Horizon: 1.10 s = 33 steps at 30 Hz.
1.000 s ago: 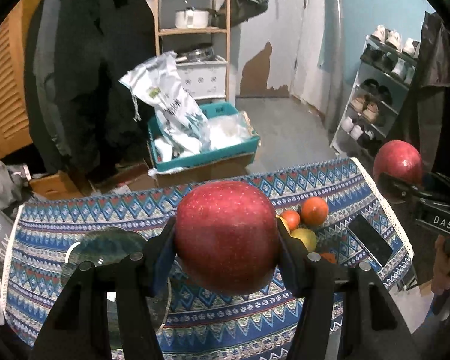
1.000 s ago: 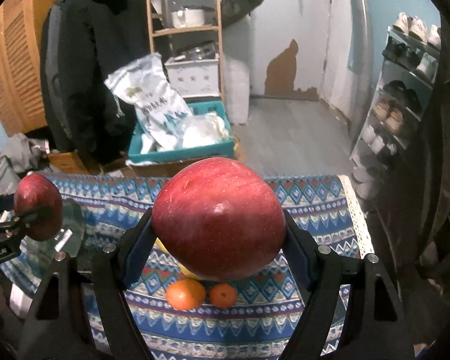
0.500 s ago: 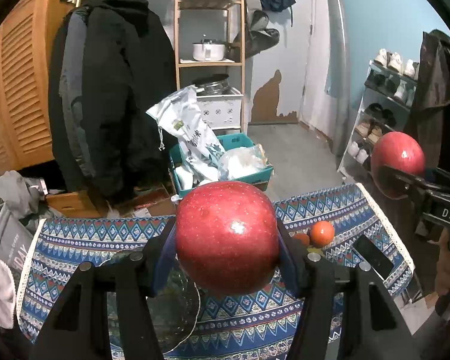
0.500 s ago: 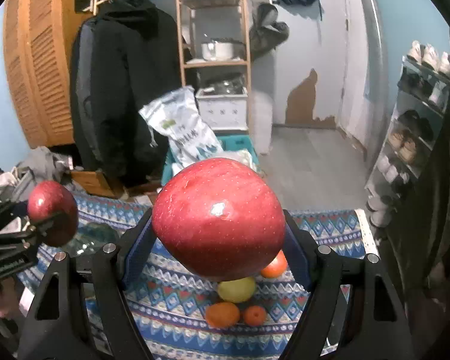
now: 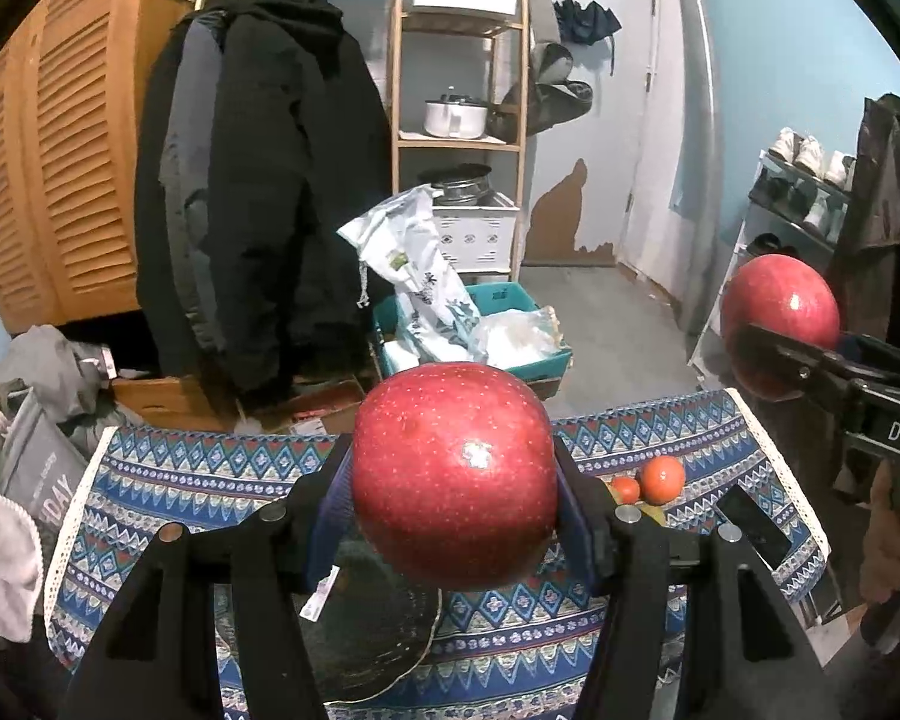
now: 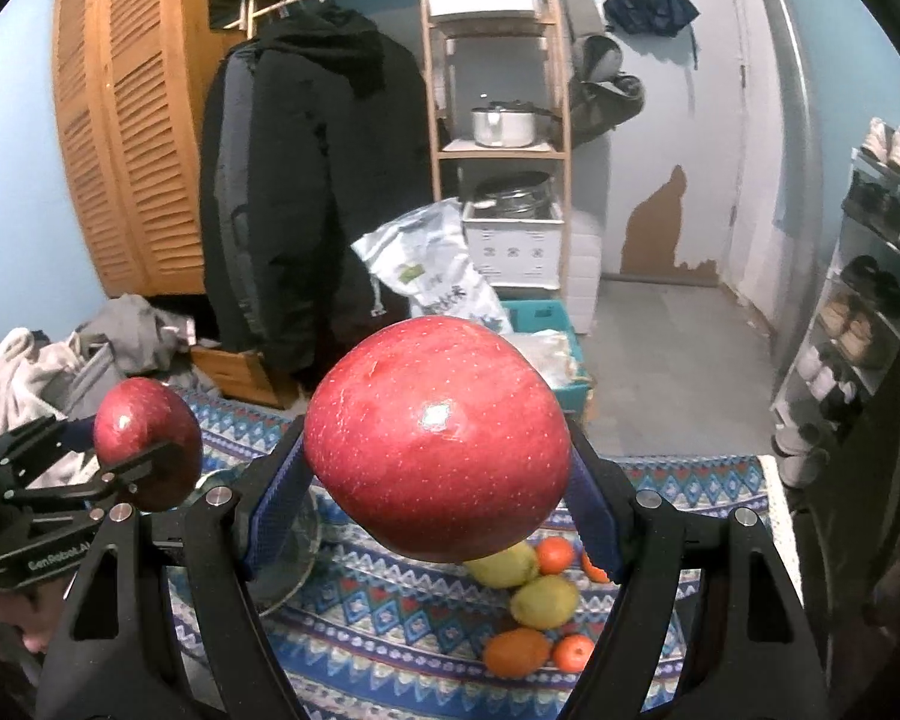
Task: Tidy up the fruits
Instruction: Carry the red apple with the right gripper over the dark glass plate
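Observation:
My left gripper (image 5: 453, 516) is shut on a red apple (image 5: 455, 474), held in the air above a clear glass plate (image 5: 366, 642) on the patterned tablecloth (image 5: 210, 480). My right gripper (image 6: 435, 504) is shut on a larger red apple (image 6: 438, 438), also lifted above the table. Each view shows the other gripper with its apple: the right one (image 5: 780, 318) at the right edge, the left one (image 6: 147, 441) at the left. Loose fruit lies on the cloth: oranges (image 6: 555, 555), two yellow-green fruits (image 6: 545, 600) and small tangerines (image 6: 573, 653).
A black phone (image 5: 753, 525) lies near the cloth's right edge. Beyond the table stand a teal crate (image 5: 528, 360) with bags, a hanging black coat (image 5: 258, 210), a wooden shelf (image 5: 459, 144) and a shoe rack (image 6: 870, 300). Clothes are piled at the left (image 5: 6, 480).
Both grippers have risen with their apples and tilted up, so more of the room shows and the table sits lower in both views. Grips are unchanged.

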Motion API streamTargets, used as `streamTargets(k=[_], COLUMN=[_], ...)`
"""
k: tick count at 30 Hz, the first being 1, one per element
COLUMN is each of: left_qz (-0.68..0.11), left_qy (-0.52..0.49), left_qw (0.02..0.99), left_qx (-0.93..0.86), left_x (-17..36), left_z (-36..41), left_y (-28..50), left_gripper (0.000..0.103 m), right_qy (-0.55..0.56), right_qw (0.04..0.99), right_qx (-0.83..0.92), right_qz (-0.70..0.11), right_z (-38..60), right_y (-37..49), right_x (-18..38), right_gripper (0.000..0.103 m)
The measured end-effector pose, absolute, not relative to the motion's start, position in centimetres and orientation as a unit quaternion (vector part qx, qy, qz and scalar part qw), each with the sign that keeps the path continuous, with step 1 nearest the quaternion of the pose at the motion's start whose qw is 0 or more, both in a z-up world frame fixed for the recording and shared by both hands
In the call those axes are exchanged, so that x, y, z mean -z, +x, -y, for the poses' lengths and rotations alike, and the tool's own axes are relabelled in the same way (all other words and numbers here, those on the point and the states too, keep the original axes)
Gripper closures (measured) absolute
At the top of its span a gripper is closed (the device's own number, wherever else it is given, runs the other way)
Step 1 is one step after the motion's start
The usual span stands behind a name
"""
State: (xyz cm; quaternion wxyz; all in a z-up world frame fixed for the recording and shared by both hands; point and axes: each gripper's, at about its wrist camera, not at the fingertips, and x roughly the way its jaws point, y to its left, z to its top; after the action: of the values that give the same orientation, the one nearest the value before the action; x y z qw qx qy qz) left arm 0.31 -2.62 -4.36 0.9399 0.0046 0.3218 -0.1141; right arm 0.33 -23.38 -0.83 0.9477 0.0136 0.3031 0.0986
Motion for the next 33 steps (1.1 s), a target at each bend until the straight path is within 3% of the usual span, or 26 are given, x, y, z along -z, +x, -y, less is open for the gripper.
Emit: streamTargets(k=[19,33], left_qz=[-0.338,-0.38], left_qy=[-0.026,-0.046], left_qw=[0.939,0.924], left_qx=[0.058,0.016], left_x=[6.4,11.3], left_z=[-5.2,-10.9], left_y=[0.5,2.2], left_gripper=[0.041,0.041], right_qy=[0.001,-0.01], right_qw=[0.929,0.906], right_qx=[-0.165,-0.209], right_qz=[-0.331,-0.369], right_z=[14.0,7.0], right_y=[3.3,5.9], right_x=[2.4,5.9], right_gripper=[0.025,0.025])
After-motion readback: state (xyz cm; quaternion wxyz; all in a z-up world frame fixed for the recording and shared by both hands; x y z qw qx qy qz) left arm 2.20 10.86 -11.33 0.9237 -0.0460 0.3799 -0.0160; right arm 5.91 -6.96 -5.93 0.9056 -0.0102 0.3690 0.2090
